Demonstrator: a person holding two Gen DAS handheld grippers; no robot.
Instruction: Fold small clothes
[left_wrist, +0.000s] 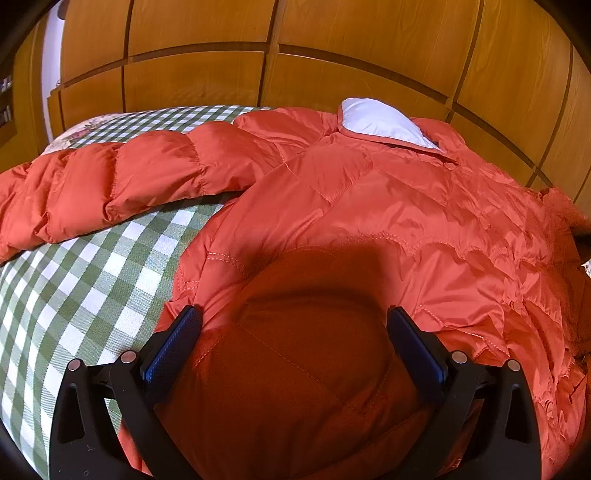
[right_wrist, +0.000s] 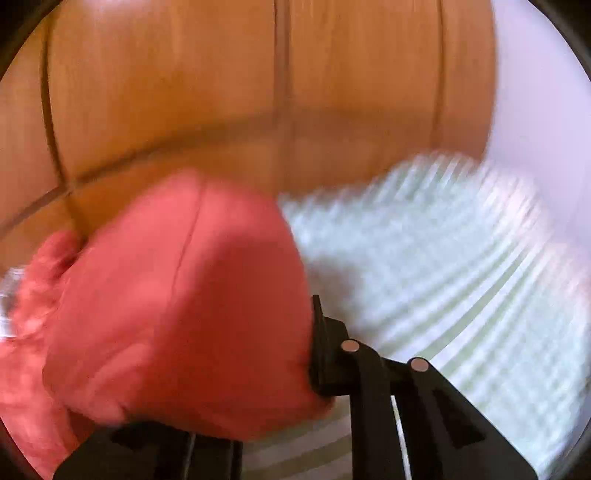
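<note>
Jacket (left_wrist: 369, 206) lies on checked bedspread (left_wrist: 74, 288); left gripper (left_wrist: 293, 321) spread wide over hem; right gripper (right_wrist: 258, 354) clenched on sleeve (right_wrist: 177, 295), view blurred.

Home bedroom; checked bedspread (left_wrist: 85, 280) on bed; wooden wardrobe doors (left_wrist: 332, 48) behind

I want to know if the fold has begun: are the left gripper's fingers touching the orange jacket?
Touching. In the left wrist view, the left gripper stands open, and both blue fingers press against a bulge of the orange jacket between them.

Orange jacket (left_wrist: 388, 206), green-checked cloth (left_wrist: 92, 273)
</note>
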